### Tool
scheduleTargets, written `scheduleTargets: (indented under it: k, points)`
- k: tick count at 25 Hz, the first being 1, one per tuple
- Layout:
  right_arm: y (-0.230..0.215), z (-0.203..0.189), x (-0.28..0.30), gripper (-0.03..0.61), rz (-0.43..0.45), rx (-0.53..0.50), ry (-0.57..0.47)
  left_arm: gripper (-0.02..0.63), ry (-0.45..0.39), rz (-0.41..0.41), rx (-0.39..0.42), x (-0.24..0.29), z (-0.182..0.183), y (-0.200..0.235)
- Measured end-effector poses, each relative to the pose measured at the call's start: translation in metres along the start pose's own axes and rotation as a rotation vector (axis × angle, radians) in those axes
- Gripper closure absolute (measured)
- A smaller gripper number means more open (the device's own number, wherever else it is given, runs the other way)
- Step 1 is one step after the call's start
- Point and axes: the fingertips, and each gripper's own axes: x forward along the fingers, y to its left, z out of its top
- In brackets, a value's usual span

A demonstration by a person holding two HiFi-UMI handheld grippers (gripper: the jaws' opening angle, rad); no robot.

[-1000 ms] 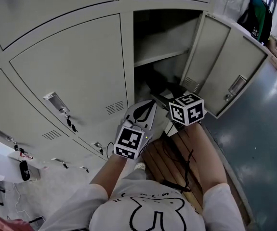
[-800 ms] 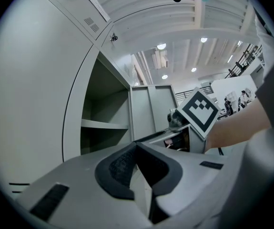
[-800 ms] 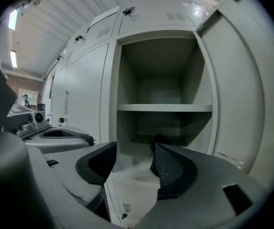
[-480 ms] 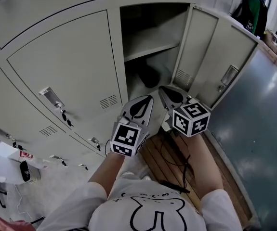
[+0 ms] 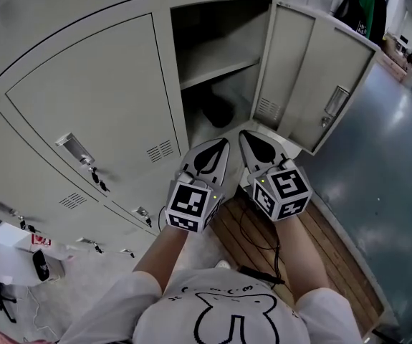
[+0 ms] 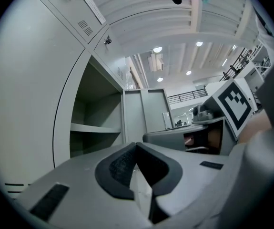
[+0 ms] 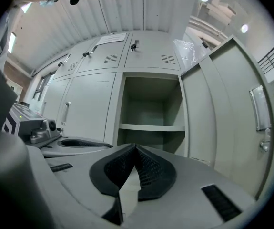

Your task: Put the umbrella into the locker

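The umbrella [image 5: 218, 111] shows as a dark bundle on the floor of the open locker [image 5: 213, 63], under its shelf. Both grippers hover side by side just in front of the opening, pointing at it. My left gripper [image 5: 223, 142] [image 6: 136, 145] is shut with nothing between its pads. The right gripper [image 5: 243, 133] [image 7: 136, 148] is also shut and empty, its tips a little short of the locker's sill. In both gripper views the jaws hide the lower compartment, so the umbrella does not show there.
The locker door [image 5: 320, 84] stands swung open to the right. Closed locker doors [image 5: 84, 113] with handles and keys fill the left. A slatted wooden bench [image 5: 252, 246] with a black cable lies under my arms, and grey floor [image 5: 399, 192] is at the right.
The right gripper has drawn back out of the locker toward me and now sits beside the left one. The umbrella stays inside. The left gripper has barely moved.
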Motion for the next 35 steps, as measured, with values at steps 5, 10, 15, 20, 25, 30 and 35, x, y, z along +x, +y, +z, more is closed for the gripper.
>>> scheduleTargets:
  k: [5, 10, 15, 20, 25, 30, 35]
  points:
    - [0.017, 0.002, -0.008, 0.584, -0.035, 0.007, -0.002, 0.611, -0.017, -0.035, 0.004, -0.016, 0.008, -0.001]
    - [0.038, 0.006, -0.018, 0.584, -0.093, 0.005, -0.005, 0.611, -0.023, -0.072, -0.001, -0.036, 0.015, -0.001]
    - [0.062, 0.0, -0.029, 0.584, -0.136, 0.007, 0.027, 0.611, -0.015, -0.111, -0.01, -0.06, 0.012, -0.004]
    - [0.084, -0.008, -0.042, 0.584, -0.179, 0.009, 0.068, 0.611, -0.027, -0.14, -0.025, -0.085, 0.015, -0.007]
    - [0.106, -0.013, -0.055, 0.584, -0.209, -0.003, 0.098, 0.611, -0.024, -0.159, -0.044, -0.104, 0.012, -0.008]
    - [0.116, -0.01, -0.065, 0.584, -0.239, -0.014, 0.096, 0.611, -0.03, -0.18, -0.041, -0.116, 0.015, -0.012]
    - [0.126, -0.005, -0.072, 0.584, -0.238, -0.043, 0.094, 0.611, -0.034, -0.178, -0.053, -0.121, 0.019, -0.015]
